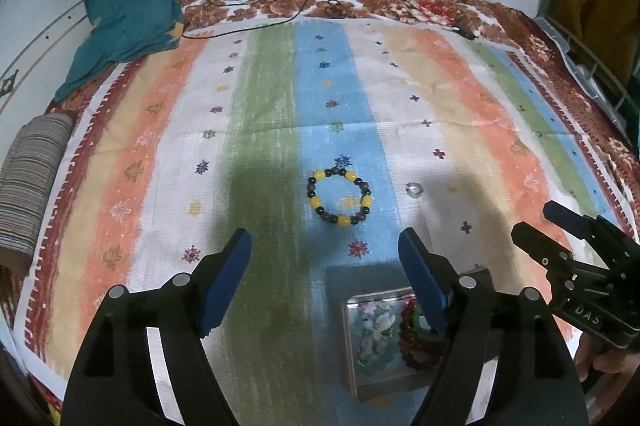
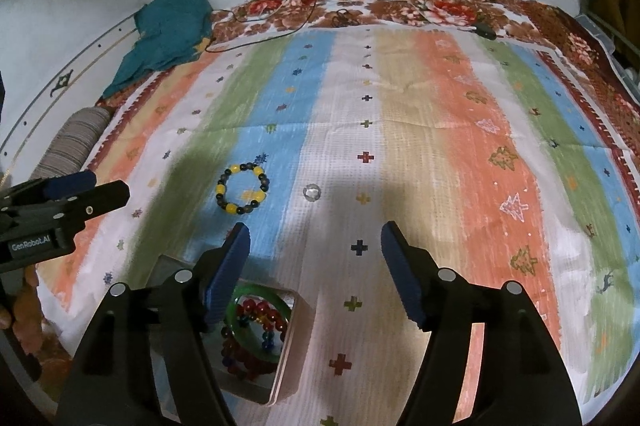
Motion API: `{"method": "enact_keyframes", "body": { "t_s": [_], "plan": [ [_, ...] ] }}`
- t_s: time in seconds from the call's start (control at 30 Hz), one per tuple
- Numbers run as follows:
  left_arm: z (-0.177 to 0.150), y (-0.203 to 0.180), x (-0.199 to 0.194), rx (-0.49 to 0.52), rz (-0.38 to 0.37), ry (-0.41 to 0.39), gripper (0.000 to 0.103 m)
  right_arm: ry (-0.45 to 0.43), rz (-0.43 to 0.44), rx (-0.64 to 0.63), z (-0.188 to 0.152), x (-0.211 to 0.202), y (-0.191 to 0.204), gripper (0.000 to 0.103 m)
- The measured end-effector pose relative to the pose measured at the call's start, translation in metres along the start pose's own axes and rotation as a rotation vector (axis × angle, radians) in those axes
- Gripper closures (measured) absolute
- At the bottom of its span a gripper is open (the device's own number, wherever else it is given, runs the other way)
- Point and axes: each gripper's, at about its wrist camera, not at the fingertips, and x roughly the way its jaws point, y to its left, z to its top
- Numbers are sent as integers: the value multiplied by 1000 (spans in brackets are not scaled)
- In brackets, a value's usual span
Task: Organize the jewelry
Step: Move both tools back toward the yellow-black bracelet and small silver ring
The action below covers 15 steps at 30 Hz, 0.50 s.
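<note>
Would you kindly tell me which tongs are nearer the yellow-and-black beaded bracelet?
Left. The left tongs open straight toward the yellow-and-black beaded bracelet; the right tongs sit off to its right.

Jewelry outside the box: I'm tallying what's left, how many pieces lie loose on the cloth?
2: the beaded bracelet on the blue stripe, and a small clear ring just right of it. Others may be hidden.
</note>
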Motion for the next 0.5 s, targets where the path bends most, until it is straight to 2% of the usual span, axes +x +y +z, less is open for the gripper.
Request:
{"method": "enact_keyframes", "body": {
  "t_s": [0.5],
  "plan": [
    [17, 11, 46, -18, 25, 75, 26, 58, -5, -30, 15, 41, 0, 27]
  ]
}}
